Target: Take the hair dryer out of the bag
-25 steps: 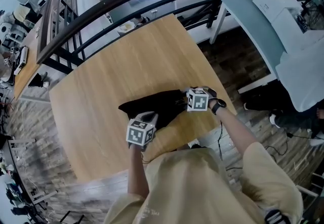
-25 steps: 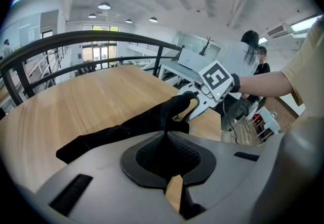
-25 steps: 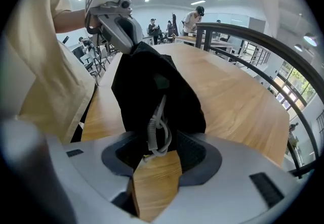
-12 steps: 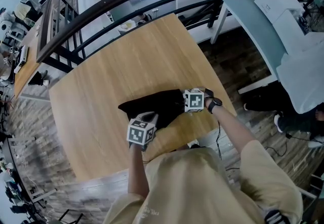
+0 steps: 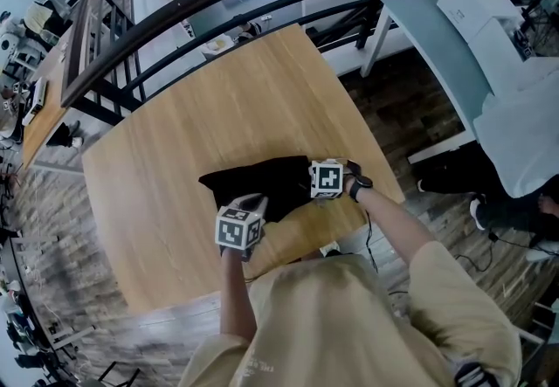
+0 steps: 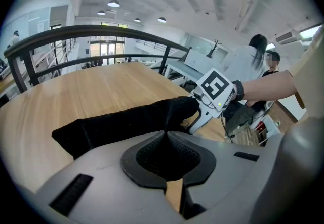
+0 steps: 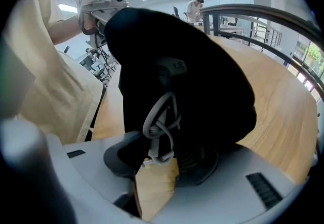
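A black cloth bag [image 5: 253, 183] lies on the wooden table [image 5: 218, 106], close to its near edge. My left gripper [image 5: 258, 200] is shut on the bag's near edge, with black fabric [image 6: 126, 124] pinched at its tips [image 6: 165, 134]. My right gripper [image 5: 308, 183] is at the bag's right end, at its mouth [image 7: 202, 66]. Its jaws [image 7: 159, 160] are opening. A coiled grey cord [image 7: 161, 124] hangs between them, apart from both pads. Above the cord, inside the mouth, sits the hair dryer's dark body [image 7: 169, 74].
A curved black railing [image 5: 218, 1] runs behind the table's far edge. A pale side table [image 5: 428, 27] with white boxes stands to the right. The near table edge is just below both grippers. A person [image 6: 253, 56] stands in the background.
My right gripper has moved left and down to the bag's mouth. The bag has shifted slightly left. The left gripper has kept still.
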### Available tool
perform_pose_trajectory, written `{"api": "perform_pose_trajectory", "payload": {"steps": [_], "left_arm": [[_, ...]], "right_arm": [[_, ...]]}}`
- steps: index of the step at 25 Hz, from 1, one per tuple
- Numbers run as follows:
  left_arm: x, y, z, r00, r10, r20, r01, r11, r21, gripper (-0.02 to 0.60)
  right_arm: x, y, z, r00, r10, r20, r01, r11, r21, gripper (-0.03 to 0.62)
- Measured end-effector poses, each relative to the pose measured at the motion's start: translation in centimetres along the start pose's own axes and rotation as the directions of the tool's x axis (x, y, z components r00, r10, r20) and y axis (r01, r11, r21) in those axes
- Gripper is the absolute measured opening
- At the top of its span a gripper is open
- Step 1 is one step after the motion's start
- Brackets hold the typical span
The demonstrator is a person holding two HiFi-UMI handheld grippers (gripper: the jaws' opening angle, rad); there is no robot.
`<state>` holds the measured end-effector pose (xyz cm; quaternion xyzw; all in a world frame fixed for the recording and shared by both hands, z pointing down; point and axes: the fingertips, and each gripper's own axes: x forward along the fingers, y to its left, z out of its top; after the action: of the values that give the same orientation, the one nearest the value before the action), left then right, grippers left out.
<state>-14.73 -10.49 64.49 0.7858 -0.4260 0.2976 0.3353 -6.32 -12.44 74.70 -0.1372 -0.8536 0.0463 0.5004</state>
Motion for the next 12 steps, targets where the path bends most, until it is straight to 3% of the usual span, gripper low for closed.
{"api": "perform_pose_trajectory", "payload": {"steps": [12], "left_arm": [[-0.4,0.4,0.1,0.999,0.033,0.02,-0.033,0.999,-0.039,0.023]], "right_arm": [[-3.2,0.0,0.8,0.995,-0.081,0.056,0.087,0.989,-0.121,0.082]]}}
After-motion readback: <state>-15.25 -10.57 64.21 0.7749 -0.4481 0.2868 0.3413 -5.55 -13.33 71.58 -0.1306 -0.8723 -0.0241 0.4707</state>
